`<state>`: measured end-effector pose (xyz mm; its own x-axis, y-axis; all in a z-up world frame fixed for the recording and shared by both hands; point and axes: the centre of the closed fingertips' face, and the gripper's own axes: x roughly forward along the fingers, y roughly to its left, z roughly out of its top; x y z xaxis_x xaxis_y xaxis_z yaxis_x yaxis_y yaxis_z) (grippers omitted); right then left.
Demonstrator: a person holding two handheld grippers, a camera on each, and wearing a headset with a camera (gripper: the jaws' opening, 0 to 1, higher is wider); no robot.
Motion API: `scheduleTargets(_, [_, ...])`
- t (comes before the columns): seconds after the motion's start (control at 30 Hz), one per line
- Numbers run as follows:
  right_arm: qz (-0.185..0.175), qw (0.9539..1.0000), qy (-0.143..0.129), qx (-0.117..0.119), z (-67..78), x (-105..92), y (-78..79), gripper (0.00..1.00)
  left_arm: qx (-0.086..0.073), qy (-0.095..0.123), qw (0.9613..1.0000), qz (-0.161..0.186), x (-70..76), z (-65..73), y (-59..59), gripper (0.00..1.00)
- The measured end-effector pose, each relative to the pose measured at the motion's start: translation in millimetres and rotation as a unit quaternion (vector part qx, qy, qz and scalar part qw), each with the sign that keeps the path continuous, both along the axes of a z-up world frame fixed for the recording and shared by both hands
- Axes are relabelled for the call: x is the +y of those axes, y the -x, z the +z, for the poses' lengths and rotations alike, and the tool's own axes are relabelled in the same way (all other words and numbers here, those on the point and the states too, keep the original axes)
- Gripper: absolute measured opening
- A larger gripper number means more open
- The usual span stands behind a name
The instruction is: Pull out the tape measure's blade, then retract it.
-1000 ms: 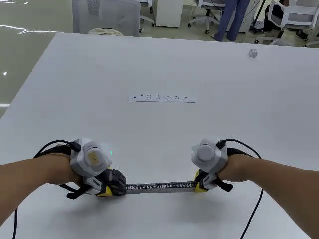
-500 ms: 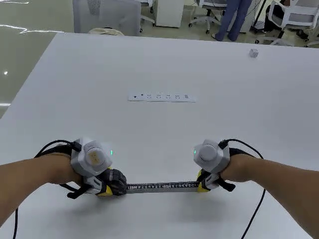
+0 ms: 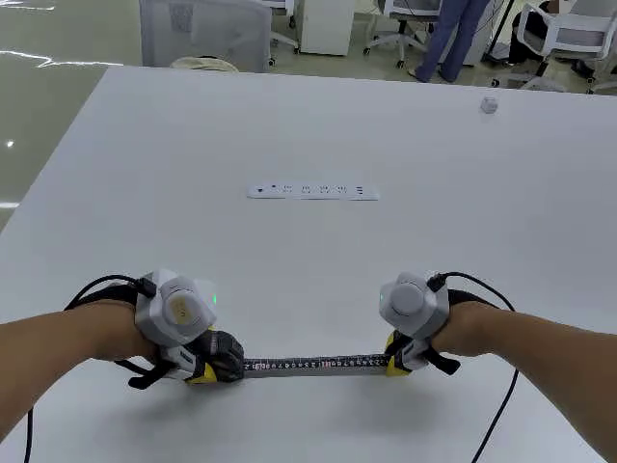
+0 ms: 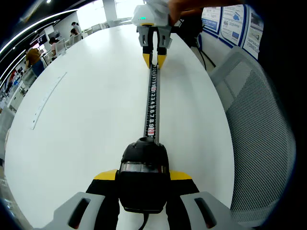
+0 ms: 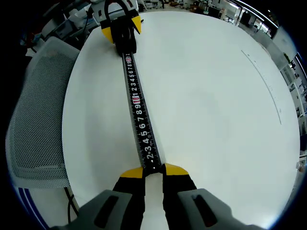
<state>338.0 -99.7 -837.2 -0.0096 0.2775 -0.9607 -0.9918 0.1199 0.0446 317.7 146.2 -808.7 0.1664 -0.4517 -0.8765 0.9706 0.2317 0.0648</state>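
Head view: at 6 o'clock on the smooth white table [image 3: 318, 125], a flat numbered blade [image 3: 313, 365] spans from the left gripper [image 3: 205, 372] to the right gripper [image 3: 393, 366].
Left gripper view: yellow-tipped jaws clamp the rounded black case [image 4: 144, 163].
Right gripper view: jaws pinch the blade's tip, with the case at 11 o'clock.

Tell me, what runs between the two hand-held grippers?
The tape measure's blade, stretched from its black case in the left hand-held gripper to the right hand-held gripper pinching its tip, seen in the head view.
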Motion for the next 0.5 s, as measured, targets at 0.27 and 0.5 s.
scheduleTargets(0.27, [-0.002, 1.0000, 0.000, 0.000, -0.3, -3.4, -0.4, 0.12, 0.000, 0.000, 1.0000, 0.000, 0.0, -0.3, -0.2, 0.34])
scheduleTargets(0.5, [-0.003, 1.0000, -0.002, 0.001, 0.1, -4.1, -0.2, 0.12, 0.000, 0.000, 1.0000, 0.000, -0.3, 0.5, 0.4, 0.34])
